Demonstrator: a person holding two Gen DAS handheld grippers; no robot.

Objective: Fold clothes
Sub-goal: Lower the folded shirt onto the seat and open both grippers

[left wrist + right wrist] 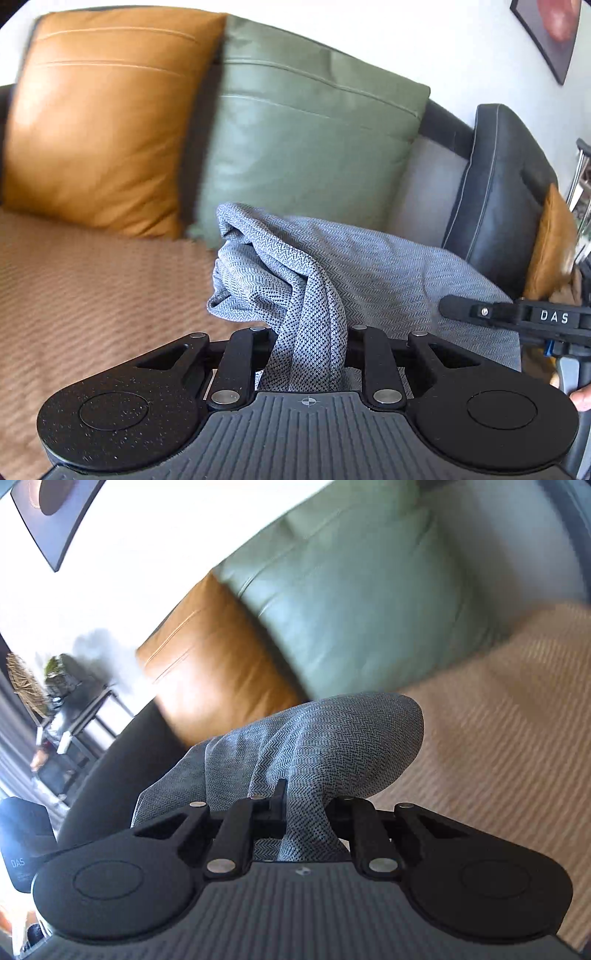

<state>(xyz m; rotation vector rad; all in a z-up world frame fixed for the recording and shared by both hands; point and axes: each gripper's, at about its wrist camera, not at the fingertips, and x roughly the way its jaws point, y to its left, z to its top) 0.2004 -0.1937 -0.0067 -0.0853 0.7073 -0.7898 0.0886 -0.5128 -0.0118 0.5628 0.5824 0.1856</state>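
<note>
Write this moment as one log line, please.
left gripper: shut on grey garment | right gripper: shut on garment | over sofa

Bunched grey cloth [306, 325] hides the fingers of both grippers, while a framed picture [550, 33] is cut off by the edge and motion blur smears the green cushion [369, 590].

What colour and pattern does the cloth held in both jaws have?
Grey cloth with a fine black-and-white herringbone weave, clearest in the left wrist view.
</note>
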